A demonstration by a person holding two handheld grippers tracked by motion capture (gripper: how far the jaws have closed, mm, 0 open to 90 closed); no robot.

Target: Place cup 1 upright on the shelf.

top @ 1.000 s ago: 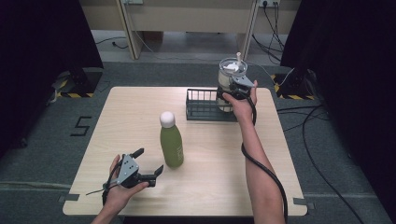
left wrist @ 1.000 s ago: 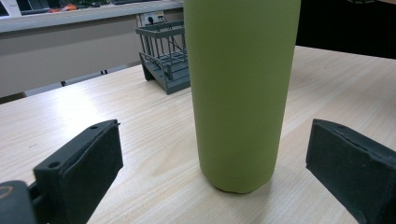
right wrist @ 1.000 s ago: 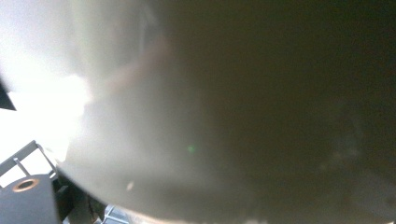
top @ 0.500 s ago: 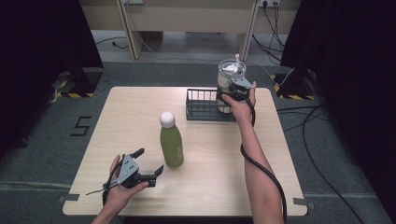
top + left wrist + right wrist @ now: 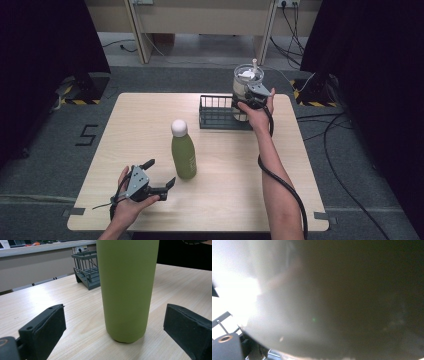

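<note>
Right gripper (image 5: 248, 99) clasps the clear lidded jar (image 5: 246, 85) above the wire rack (image 5: 216, 114), where a snagged rim risks tipping; left gripper (image 5: 159, 176) gapes beside the green bottle (image 5: 183, 150).

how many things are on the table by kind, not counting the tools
bottle: 1
rack: 1
jar: 1, at the rack's right end, right tool on it
total: 3
</note>
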